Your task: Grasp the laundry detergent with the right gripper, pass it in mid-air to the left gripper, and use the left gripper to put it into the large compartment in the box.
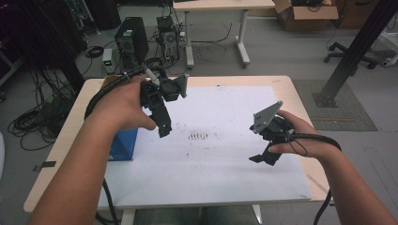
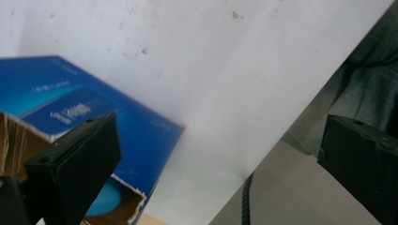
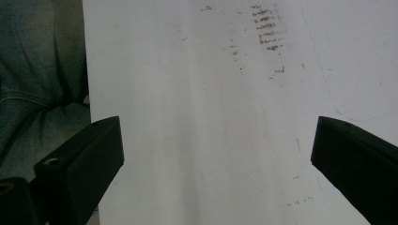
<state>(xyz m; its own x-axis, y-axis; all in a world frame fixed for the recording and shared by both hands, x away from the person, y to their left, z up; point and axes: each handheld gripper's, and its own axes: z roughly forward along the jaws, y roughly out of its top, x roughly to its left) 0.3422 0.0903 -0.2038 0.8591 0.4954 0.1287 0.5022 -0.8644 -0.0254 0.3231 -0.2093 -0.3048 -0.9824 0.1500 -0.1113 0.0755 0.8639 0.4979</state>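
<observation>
A hand holds my left gripper above the left part of the white sheet, its jaws pointing down. In the left gripper view the left gripper is open, jaws wide apart with nothing between them. A blue cardboard box with a torn open end lies beyond its left jaw; in the high view the blue box sits at the table's left, partly under the forearm. My right gripper hovers over the sheet's right side. The right gripper is open and empty.
Dark smudges mark the sheet's middle, and the smudges appear ahead of the right jaws. The wooden table ends close to the sheet's borders. Computers, cables and another desk stand on the floor behind.
</observation>
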